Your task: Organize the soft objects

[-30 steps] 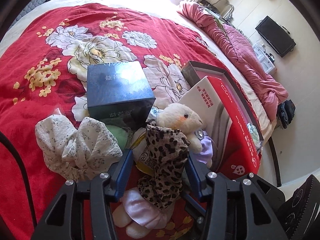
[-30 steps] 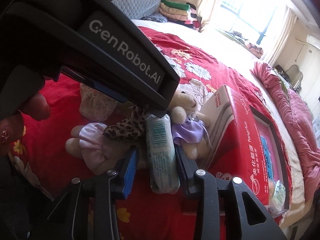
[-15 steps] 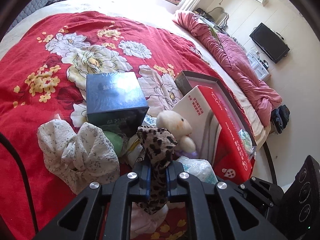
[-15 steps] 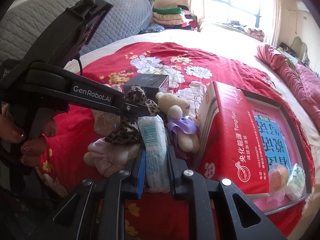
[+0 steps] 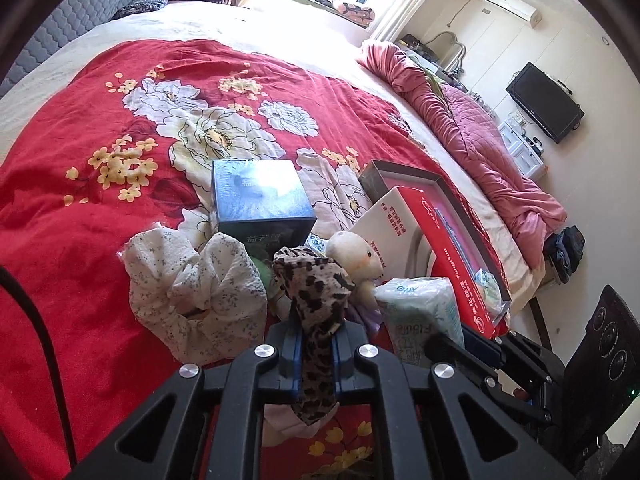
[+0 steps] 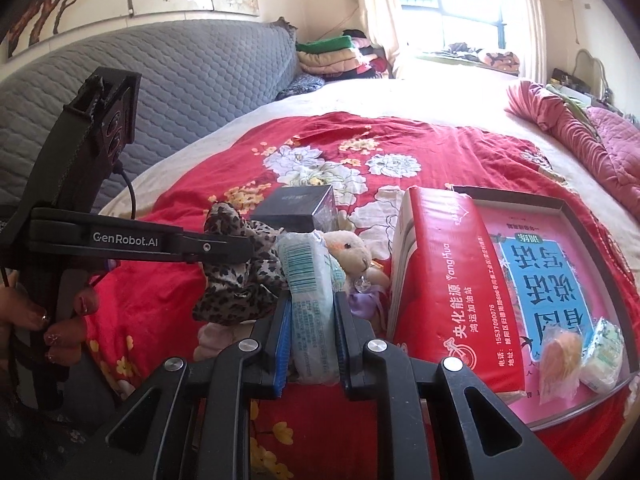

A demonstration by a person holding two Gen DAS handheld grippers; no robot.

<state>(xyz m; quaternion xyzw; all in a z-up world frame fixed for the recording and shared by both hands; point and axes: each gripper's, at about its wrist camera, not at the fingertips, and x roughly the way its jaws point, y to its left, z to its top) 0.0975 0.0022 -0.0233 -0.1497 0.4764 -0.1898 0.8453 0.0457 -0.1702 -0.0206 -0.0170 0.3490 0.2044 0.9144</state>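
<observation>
On the red bed cover, my left gripper has squeezed shut on the spotted cloth, lifting it clear of the pile by the blue box. From the right camera, my right gripper pinches the tissue pack, I think to carry it to the open tray beside the red box.

Beyond the glossy dark-blue square box, the red floral bedspread lies open and passable. To the right, an upright red-and-white carton walls off the shallow grey-rimmed tray.
</observation>
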